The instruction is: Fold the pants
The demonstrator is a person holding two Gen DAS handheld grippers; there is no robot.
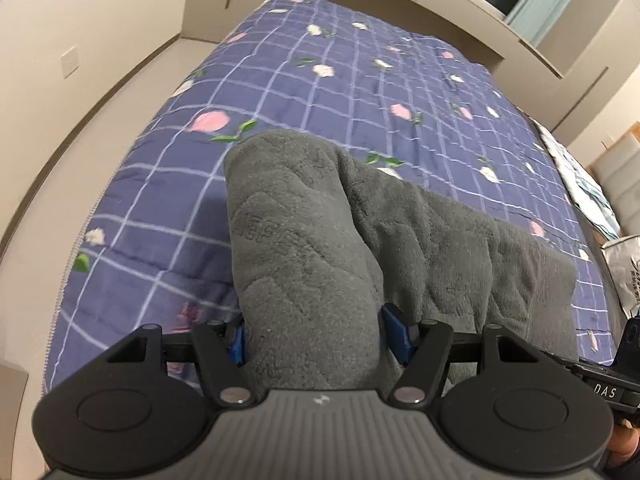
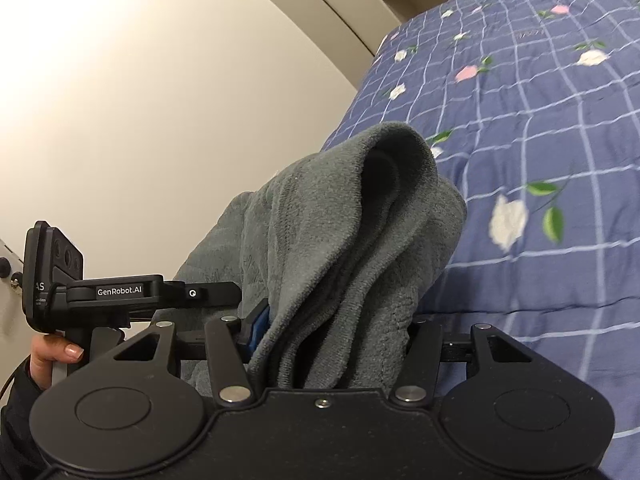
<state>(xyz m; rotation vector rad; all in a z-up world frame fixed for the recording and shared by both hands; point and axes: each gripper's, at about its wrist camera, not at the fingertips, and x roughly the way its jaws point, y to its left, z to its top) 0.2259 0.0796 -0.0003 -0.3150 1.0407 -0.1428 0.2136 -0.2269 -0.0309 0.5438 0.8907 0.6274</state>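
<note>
Each hand-held gripper, left [image 1: 312, 340] and right [image 2: 332, 336], clamps the grey pants [image 1: 304, 248] above the bed [image 1: 360, 92].

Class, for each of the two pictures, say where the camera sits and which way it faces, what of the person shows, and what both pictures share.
Left wrist view: sits on the left gripper, facing along its fingers across the bed toward the far wall; no hand clearly shows.
Right wrist view: sits on the right gripper, facing the bed's edge and a bare wall; the person's left hand shows, holding the other gripper.
Shared: the gray pants, clamped in both grippers, and the blue checked quilt.
</note>
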